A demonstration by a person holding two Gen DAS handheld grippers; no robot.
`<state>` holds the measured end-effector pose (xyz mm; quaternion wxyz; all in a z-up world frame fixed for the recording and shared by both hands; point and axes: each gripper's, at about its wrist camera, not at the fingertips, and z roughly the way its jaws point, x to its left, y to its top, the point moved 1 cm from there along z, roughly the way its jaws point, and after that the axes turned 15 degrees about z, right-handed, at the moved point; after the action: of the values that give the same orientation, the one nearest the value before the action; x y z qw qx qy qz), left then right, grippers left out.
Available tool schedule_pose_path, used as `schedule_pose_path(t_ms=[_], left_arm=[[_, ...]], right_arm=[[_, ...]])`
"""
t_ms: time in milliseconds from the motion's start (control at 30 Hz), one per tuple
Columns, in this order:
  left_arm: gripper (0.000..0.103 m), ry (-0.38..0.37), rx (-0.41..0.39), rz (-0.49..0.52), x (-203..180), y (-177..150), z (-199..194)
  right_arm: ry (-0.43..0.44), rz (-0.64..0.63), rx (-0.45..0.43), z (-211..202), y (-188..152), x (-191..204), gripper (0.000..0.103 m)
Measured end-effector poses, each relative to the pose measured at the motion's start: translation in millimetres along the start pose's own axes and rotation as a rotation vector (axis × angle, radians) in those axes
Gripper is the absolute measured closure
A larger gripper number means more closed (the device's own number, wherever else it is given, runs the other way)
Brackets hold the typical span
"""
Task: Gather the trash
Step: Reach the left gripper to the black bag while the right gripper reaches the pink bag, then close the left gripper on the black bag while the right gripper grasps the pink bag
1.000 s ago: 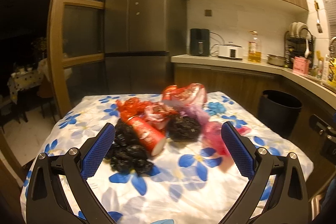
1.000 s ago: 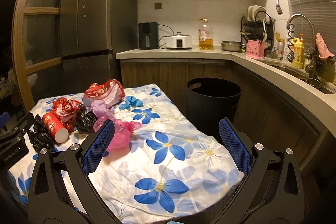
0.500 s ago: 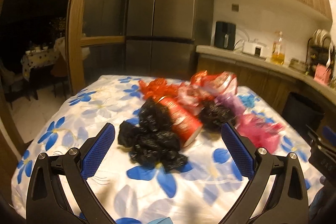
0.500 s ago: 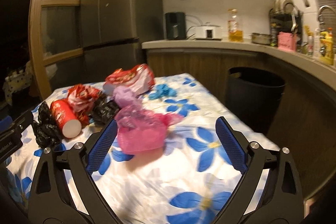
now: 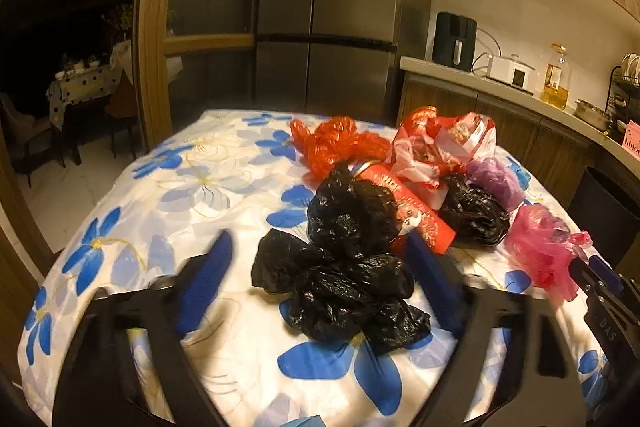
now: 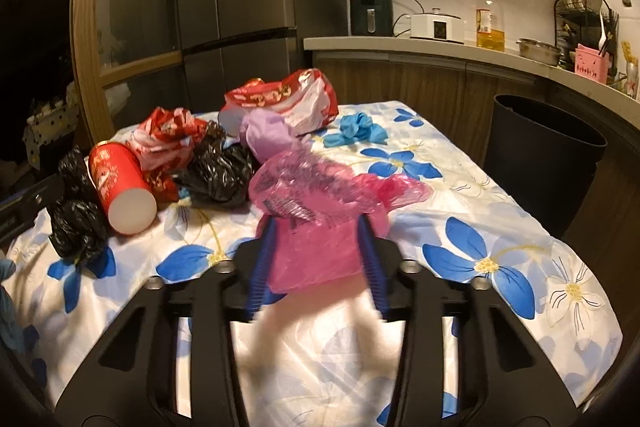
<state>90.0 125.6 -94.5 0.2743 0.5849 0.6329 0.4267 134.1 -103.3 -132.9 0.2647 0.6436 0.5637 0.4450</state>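
Dim warm light; fingers motion-blurred

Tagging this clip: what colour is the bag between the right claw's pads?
Translucent pink, with dark print on it; the pink bag shows best in the right wrist view.

A: Left gripper fingers are motion-blurred; the black bag pile hides the right pad's inner face.

B: Red cup?

A: Half buried behind that pile. Trash bin cut off at the frame edge.
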Motion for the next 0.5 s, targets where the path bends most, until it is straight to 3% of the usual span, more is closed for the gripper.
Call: schedule_pose_path(t_ms=[67,167,433,500], left_arm=[[0.036,-0.025,0.025,-0.008,0,-2,8],[0.049,-0.049,0.052,-0.017,-1,-4,16],[0.091,-0.077,0.062,-0.016,-4,-4,20],[0.097,-0.083,0.047,-0.018,-3,-4,15]], right_arm=[[-0.001,-0.015,0.003,3,-1,0,0.087],[0.007,-0.027,-0.004,-1,-1,0,0.098],[0.03,-0.035,-0.061,-24,8,-2,0.103],[0.035,-0.039,-0.072,-30,11,-3,0.103]])
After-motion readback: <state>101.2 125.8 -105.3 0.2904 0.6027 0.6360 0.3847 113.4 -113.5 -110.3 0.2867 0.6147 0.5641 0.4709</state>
